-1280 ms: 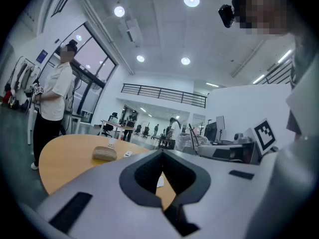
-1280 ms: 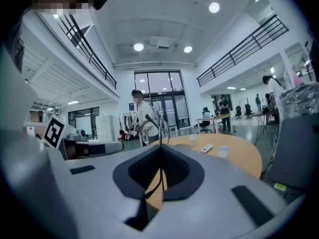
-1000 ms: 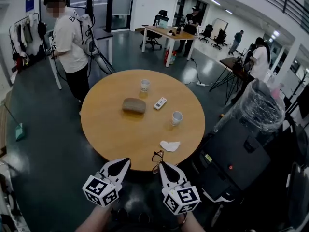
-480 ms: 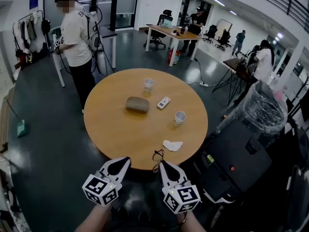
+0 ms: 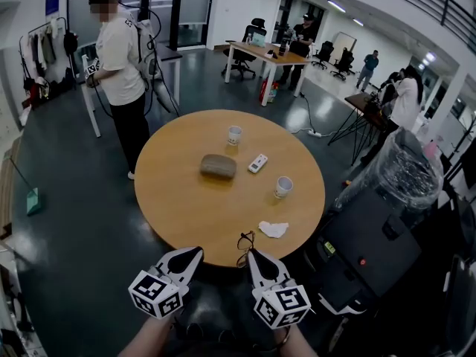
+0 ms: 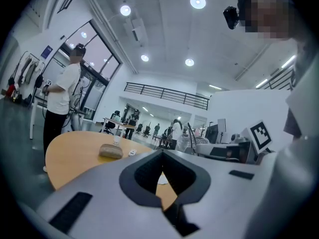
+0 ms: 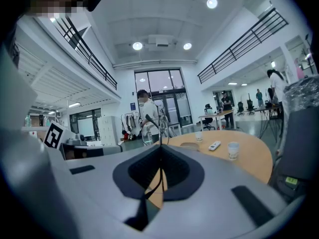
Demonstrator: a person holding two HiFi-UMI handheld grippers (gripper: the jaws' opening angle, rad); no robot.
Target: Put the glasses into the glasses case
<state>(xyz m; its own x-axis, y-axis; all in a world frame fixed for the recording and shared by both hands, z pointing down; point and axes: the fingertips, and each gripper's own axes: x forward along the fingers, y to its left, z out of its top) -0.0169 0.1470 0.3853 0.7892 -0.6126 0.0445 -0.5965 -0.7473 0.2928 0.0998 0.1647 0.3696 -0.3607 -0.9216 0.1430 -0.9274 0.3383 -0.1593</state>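
Observation:
The grey-brown glasses case (image 5: 218, 166) lies shut near the middle of the round wooden table (image 5: 178, 199). It also shows as the case (image 6: 110, 152) in the left gripper view and as the case (image 7: 189, 145) in the right gripper view. The thin dark-framed glasses (image 5: 244, 242) stick up from my right gripper (image 5: 251, 253), which is shut on one of their arms, just short of the table's near edge. In the right gripper view the glasses (image 7: 151, 129) rise above the right gripper (image 7: 160, 156). My left gripper (image 5: 195, 252) is shut with nothing in it, beside the right one.
On the table stand two paper cups (image 5: 234, 134) (image 5: 283, 187), with a white remote (image 5: 257, 163) between them and a crumpled tissue (image 5: 273, 230) near the front edge. A person (image 5: 123, 65) stands beyond the table's far left. A dark machine (image 5: 368, 251) sits to the right.
The table has slid a little lower and to the right in the head view. Both grippers keep their places and the glasses stay in the right one. The standing person has shifted slightly.

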